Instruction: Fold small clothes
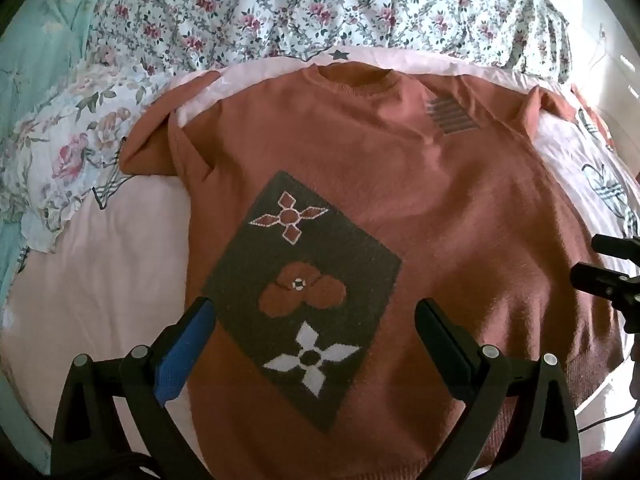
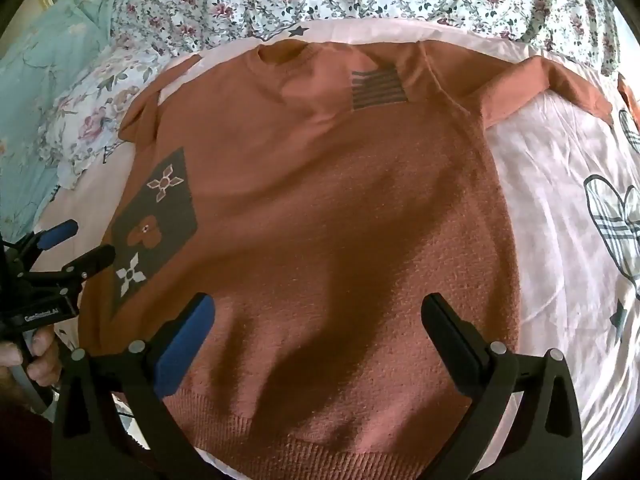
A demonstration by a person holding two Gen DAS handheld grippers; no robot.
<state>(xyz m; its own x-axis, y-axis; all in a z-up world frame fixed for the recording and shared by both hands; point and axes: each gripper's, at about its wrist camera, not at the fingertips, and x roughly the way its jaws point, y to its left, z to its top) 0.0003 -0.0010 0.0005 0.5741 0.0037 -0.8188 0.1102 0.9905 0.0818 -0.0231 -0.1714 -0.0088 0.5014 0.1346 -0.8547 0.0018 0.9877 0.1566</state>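
Ribbed hem of the rust-orange knit sweater [image 2: 320, 444] lies nearest, running crosswise right below the right claw [image 2: 320, 344], whose fingers stand spread wide with nothing between them. Left claw [image 1: 316, 344] likewise spread and empty, hovering over the lower left front, above the dark grey patch [image 1: 304, 292] with three flower motifs. Whether either claw touches the knit cannot be told; both appear just above it. Sweater lies front up and flat on the pink bed sheet [image 2: 560, 208], with a floral quilt [image 1: 320, 4] bunched beyond the neckline. Long axis runs hem to collar, straight away from both cameras: collar [image 1: 354, 74] points to the far side, hem toward the person. Wearer's-right sleeve [image 1: 148, 140] sticks out on the left, partly doubled on itself; other sleeve [image 2: 548, 84] reaches out to the right. Small striped emblem [image 2: 378, 90] on the chest, near the right shoulder. Judgement: garment is spread and no fold is made yet, so step in hand is the approach to a first grasp. Next move likely calls for each claw to lower and pinch an edge, hem corners or one side with its sleeve, and carry it across the body. Thick knit may bunch, so a pinch through all layers seems needed
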